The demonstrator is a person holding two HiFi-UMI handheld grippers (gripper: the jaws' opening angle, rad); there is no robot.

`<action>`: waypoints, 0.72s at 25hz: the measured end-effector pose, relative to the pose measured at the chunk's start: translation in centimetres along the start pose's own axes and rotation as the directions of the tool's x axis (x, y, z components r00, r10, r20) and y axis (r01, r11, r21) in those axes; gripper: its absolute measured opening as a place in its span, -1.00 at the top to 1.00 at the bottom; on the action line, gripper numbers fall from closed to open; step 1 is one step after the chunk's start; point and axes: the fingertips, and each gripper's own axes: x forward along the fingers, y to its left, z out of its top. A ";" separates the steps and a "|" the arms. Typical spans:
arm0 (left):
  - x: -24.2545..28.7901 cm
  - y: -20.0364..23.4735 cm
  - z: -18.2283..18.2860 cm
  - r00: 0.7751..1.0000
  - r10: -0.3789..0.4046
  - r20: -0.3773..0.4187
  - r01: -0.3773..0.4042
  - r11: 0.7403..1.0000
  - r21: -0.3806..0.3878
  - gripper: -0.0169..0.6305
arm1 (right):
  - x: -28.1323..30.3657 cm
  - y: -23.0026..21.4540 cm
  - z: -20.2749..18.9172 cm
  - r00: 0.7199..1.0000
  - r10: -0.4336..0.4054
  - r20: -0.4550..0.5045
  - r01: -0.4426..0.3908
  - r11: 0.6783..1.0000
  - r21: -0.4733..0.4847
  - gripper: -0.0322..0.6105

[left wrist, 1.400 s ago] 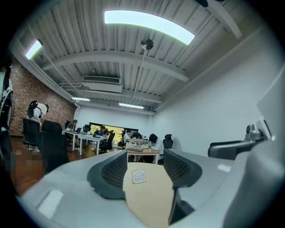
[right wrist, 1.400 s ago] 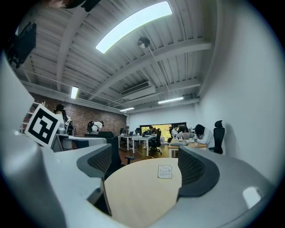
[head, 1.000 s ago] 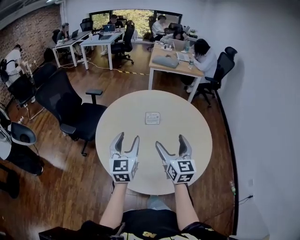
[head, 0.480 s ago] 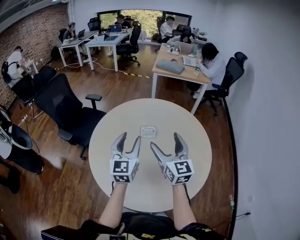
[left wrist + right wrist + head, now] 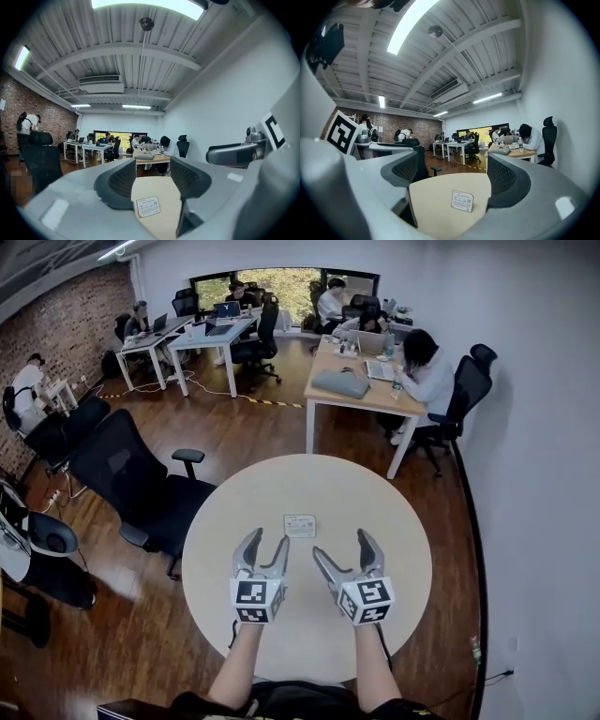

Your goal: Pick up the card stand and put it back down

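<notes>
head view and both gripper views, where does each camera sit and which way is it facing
Head view: on the person's head, facing steeply down at table, card stand, forearms, left gripper, right gripper.
Left gripper view: on that gripper, level along its open jaws; right gripper at right.
Right gripper view: likewise; left gripper at left.
Shared: all three show the card stand.

The left gripper (image 5: pixel 267 540) and right gripper (image 5: pixel 341 545) point level, jaws apart.
</notes>
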 end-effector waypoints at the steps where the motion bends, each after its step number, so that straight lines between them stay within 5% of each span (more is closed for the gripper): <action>1: 0.1 0.0 0.3 1.000 -0.005 0.004 0.005 1.000 -0.001 0.24 | 0.1 -0.1 -0.1 1.000 -0.007 -0.004 0.007 1.000 0.000 -0.54; 18: 0.8 3.7 -4.0 0.996 -0.027 -0.082 0.026 1.000 -0.013 0.24 | 3.6 2.2 -3.9 0.997 0.003 -0.072 0.002 0.998 0.058 -0.53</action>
